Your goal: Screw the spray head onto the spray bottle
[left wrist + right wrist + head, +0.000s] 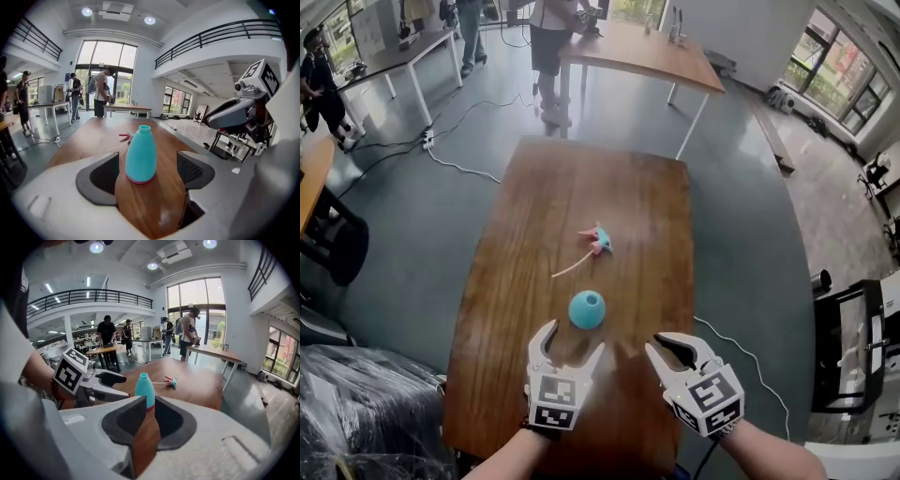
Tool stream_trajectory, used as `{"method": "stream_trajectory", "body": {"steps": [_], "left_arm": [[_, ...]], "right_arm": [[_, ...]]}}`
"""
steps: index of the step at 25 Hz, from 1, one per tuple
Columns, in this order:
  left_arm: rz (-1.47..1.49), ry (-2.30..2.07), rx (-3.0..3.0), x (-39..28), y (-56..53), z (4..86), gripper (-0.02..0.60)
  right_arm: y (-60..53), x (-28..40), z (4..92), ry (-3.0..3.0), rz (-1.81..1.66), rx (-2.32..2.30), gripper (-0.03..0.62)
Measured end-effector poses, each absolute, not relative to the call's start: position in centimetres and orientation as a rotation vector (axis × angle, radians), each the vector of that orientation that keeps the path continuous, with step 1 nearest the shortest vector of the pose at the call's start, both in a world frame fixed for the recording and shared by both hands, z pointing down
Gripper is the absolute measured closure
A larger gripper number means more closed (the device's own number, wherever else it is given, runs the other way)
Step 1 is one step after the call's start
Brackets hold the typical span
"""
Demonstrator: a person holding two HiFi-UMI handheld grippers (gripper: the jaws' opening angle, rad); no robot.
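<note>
Head view: brown wooden worktop [534,281], with a teal spray bottle [587,309] upright near the middle, neck uncapped. Farther off and well apart, a teal and pink spray head [600,240] on its side, thin pale tube [570,266] trailing near-left. At the near end, left gripper [574,339] just short of the bottle, fingers spread wide and empty. To its right, right gripper [661,345], fingers only a narrow slit apart, gripping nothing. Left gripper view: bottle [140,154] upright between the lines of the wide dark fingers [101,178], touching neither, with the spray head [125,136] small behind it. Right gripper view: dark fingers [124,420] nearly together with bare wood in the gap, bottle [145,387] beyond the tips, left gripper [112,380] to the left, spray head [171,381] farther right.
</note>
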State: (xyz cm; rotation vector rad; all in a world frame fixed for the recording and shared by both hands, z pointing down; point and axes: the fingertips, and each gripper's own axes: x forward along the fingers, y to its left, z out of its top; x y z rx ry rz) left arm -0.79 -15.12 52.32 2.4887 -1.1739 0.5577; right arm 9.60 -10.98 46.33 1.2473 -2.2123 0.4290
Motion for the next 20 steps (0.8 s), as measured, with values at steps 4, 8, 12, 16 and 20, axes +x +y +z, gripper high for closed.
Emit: {"method": "stream_trajectory", "body": {"steps": [4,8,12,16,20], "left_arm": [[0.525,-1.167,2.505,-0.3,-16.5,53.1,0.179],[0.495,-1.158,2.51,-0.7,-17.6,53.4,0.176],[0.488,-1.121,2.499,-0.7,-18.1,54.3,0.176],[0.466,-1.095,2.521,-0.3,-17.7,54.5,0.169],[0.449,-1.095,2.536,-0.6,-17.4,54.3,0.17]], "right_arm": [[-12.8,10.0,47.4,-2.178,0.418,1.226,0.545],[-13.3,10.5,48.2,-2.157,0.445,1.224,0.545],[-14.1,10.7,49.4,-2.135,0.46,1.206,0.545],[-15.7,11.1,50.6,-2.109,0.424,1.178,0.545],[-18.5,11.9,52.1,-2.071,0.358,1.18,0.537]]}}
